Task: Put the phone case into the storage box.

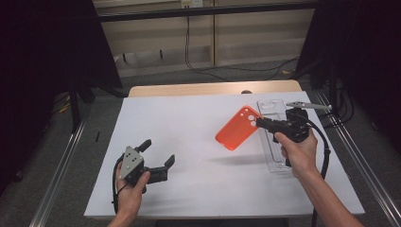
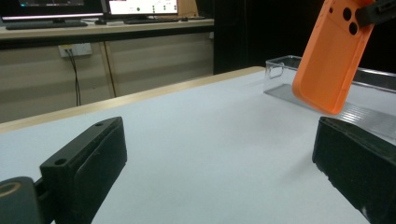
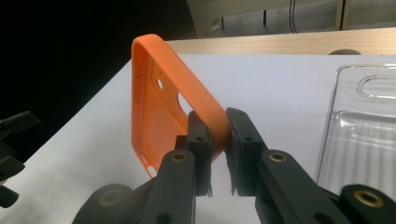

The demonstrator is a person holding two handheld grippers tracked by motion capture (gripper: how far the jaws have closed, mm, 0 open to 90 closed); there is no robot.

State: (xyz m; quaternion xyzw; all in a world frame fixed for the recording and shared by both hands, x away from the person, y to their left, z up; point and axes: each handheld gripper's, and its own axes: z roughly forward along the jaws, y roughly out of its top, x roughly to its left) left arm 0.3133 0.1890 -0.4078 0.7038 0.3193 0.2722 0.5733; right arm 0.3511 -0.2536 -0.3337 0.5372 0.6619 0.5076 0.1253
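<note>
the left gripper point(image 1: 158, 152) waits low over the white table point(image 1: 189, 142) with jaws spread and empty, while ahead and to its right the right gripper point(image 3: 217, 135) pinches the orange phone case point(image 1: 238, 127) by its camera-end rim, aloft beside the clear tray point(image 1: 276, 137), so it looks wise to keep that thin edge squarely clamped.

my left black two-jaw tool point(image 1: 157, 153) carries a grey three-cornered plate point(image 1: 132, 162) dotted with small holes, and a black cable point(image 1: 115, 189) loops from it. its jaws are blocky, with small screw holes. my right black tool point(image 3: 218, 135) has brass-coloured pivot rings on its arms and a thick black cable point(image 1: 325, 151). both forearms are bare, no sleeves.
</note>
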